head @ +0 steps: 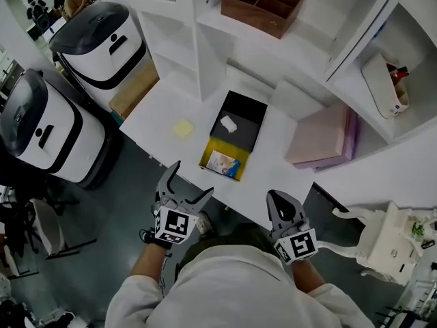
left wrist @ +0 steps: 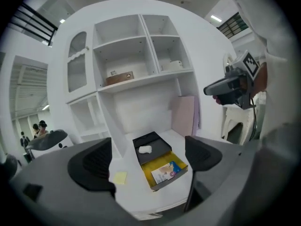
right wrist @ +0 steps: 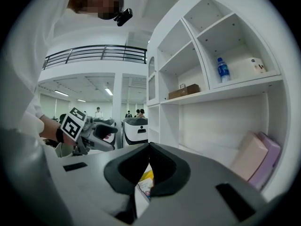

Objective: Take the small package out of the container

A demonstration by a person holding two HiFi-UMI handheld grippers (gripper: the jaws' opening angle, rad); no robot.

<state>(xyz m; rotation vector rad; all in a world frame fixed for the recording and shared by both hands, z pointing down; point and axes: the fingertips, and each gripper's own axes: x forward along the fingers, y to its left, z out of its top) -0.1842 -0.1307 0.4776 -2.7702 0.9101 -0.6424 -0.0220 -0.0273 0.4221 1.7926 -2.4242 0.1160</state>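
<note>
An open container (head: pixel 233 137) lies on the white desk (head: pixel 157 115), with a black half farther from me and a yellow half nearer. A small white package (head: pixel 228 123) rests in the black half, and a printed colourful packet (head: pixel 224 162) lies in the yellow half. My left gripper (head: pixel 192 180) hangs open before the desk's front edge, clear of the container. In the left gripper view the container (left wrist: pixel 157 161) and the white package (left wrist: pixel 145 149) show between the spread jaws. My right gripper (head: pixel 276 197) is shut and empty, to the right. Its closed tips (right wrist: pixel 148 147) hide most of the container.
A yellow sticky note (head: pixel 183 128) lies left of the container. Pink and purple boxes (head: pixel 321 137) lean at its right. White shelves hold a brown wooden tray (head: pixel 263 4) and a white bag (head: pixel 386 84). Two white-and-black machines (head: pixel 102 39) stand on the floor at left.
</note>
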